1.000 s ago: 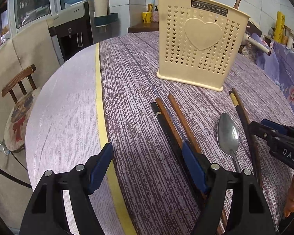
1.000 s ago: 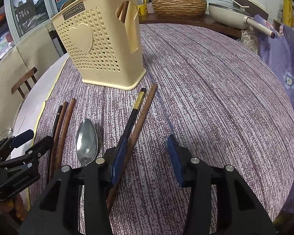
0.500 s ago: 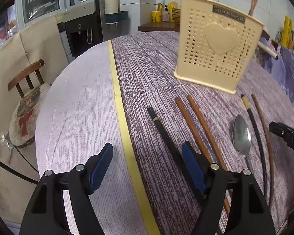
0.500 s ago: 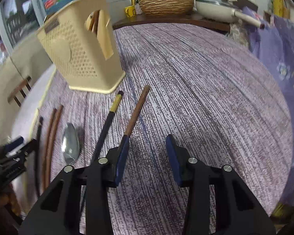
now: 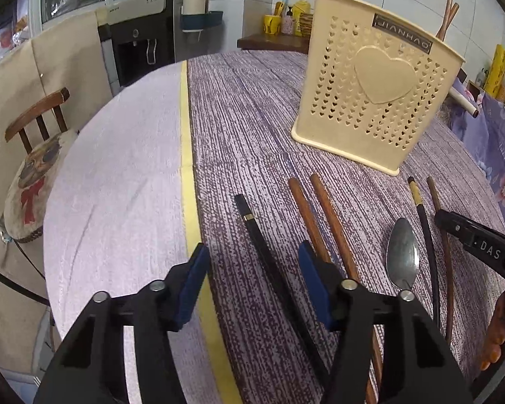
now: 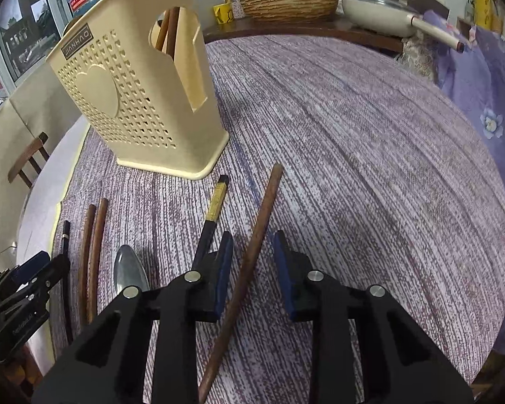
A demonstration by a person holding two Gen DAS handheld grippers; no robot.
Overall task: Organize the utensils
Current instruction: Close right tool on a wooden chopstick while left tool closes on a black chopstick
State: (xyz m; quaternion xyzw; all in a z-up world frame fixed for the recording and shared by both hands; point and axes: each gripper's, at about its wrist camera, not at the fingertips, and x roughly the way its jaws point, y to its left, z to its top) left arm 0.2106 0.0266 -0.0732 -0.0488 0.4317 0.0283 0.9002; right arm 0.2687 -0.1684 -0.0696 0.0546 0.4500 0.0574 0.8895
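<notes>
Purple tablecloth [image 6: 370, 141]: brown chopstick [image 6: 252, 245] between closing right hand-held gripper [image 6: 252, 259] pads, untouched.

wooden chair [image 5: 37, 114], woven basket [image 6: 288, 1], white pan [image 6: 377, 15], water dispenser [image 5: 141, 37]

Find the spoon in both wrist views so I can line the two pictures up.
Left wrist view: the spoon lies lower right, bowl facing the holder, between brown and black chopsticks.
Right wrist view: the spoon sits lower left, its handle hidden behind the right gripper.
Shared landmark: the cream utensil holder with the heart.
</notes>
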